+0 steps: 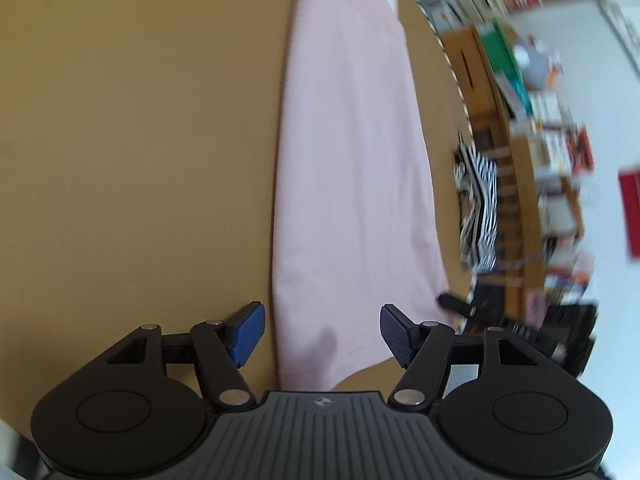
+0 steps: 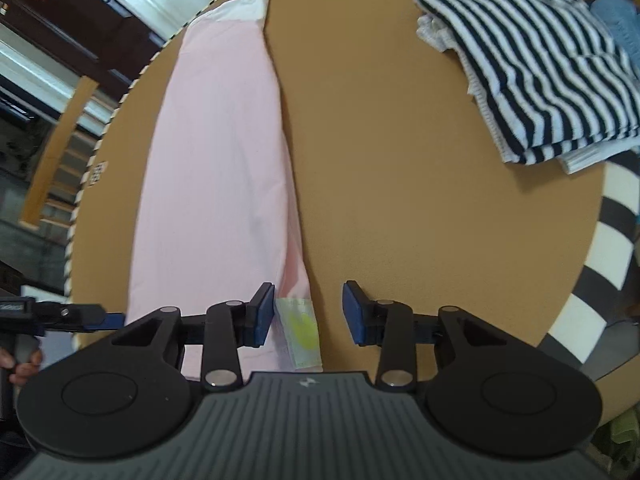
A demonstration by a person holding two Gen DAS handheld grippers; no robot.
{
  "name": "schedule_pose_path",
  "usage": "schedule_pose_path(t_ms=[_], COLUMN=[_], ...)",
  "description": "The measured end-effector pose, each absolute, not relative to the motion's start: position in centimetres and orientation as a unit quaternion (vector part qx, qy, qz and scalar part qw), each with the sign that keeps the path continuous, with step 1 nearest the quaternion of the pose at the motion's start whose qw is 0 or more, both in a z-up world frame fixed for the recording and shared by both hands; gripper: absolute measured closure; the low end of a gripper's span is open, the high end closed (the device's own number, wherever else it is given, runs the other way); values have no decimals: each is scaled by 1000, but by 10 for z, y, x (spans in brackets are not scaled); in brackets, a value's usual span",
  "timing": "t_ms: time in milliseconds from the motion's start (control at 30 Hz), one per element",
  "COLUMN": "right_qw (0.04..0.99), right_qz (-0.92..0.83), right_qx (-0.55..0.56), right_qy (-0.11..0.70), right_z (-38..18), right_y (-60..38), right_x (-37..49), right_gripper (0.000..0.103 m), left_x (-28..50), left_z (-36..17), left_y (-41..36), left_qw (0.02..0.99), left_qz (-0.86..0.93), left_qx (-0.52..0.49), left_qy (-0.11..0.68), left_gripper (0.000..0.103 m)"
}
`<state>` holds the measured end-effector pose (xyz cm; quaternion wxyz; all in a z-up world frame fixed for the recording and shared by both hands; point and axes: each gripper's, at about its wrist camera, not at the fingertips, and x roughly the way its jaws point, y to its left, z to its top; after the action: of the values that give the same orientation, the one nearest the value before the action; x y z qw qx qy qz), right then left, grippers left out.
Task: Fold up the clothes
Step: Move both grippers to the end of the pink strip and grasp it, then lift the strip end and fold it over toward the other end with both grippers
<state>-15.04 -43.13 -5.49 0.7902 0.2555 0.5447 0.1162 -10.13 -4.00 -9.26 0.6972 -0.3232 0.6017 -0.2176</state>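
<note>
I'm seeing the pink garment (image 2: 216,168) lying as a long narrow strip on the round table (image 2: 400,200), striped clothes (image 2: 532,76) stacked well apart. Left gripper (image 1: 322,334) and right gripper (image 2: 308,314) are both hovering spread wide, gripping nothing, over its near end. My worry: pinching only the top layer there, so the strip is peeling apart on lifting.

Nothing readable is showing in either view. A small white emblem is sitting on the ribbed body of the left hand-held gripper (image 1: 323,334) and another on the right hand-held gripper (image 2: 309,312) (a mark only, no letters). A white label (image 2: 301,330) with a yellow-green patch is lying at the near end of the pink garment (image 2: 216,168), its print too small to make out. The books and boxes on the shelves (image 1: 536,128) are blurring past legibility.
</note>
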Motion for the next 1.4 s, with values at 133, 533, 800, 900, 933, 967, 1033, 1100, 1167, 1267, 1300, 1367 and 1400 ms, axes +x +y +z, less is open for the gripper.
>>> schedule_pose_path(t_ms=[133,533,800,900,933,967,1033,1100,1167,1267,1300,1367,1400], right_qw=[756,702,701,699,698,698,696,695,693,688,676,658,650], right_qz=[161,208,212,212,211,211,211,211,210,211,213,220,224], right_qx=[283,291,282,280,280,279,278,277,276,276,280,293,300], right_qy=[568,616,620,623,624,625,627,629,632,638,648,658,661], right_z=[-61,-64,-62,-60,-60,-60,-59,-58,-57,-57,-58,-55,-52], right_y=[-435,-424,-425,-423,-423,-422,-421,-420,-419,-417,-415,-414,-414], right_x=[-148,-123,-127,-131,-133,-134,-137,-141,-144,-151,-160,-176,-184], right_gripper=[64,60,63,95,95,95,95,95,95,95,95,95,95], left_x=[-115,-120,-119,-117,-117,-116,-116,-119,-123,-143,-153,-172,-180], left_z=[-97,-91,-105,-105,-105,-105,-104,-100,-96,-89,-86,-79,-75], left_y=[-46,-69,-65,-65,-65,-63,-59,-53,-47,-43,-40,-33,-30], left_qw=[698,708,697,705,706,705,701,694,687,667,657,637,630], left_qz=[-199,-174,-161,-166,-168,-168,-169,-167,-164,-159,-156,-150,-145], left_qx=[-351,-313,-323,-310,-308,-312,-318,-326,-333,-328,-334,-345,-359], left_qy=[592,609,619,616,615,615,615,620,624,650,658,673,673], left_gripper=[39,66,94,100,100,101,101,101,101,101,101,101,101])
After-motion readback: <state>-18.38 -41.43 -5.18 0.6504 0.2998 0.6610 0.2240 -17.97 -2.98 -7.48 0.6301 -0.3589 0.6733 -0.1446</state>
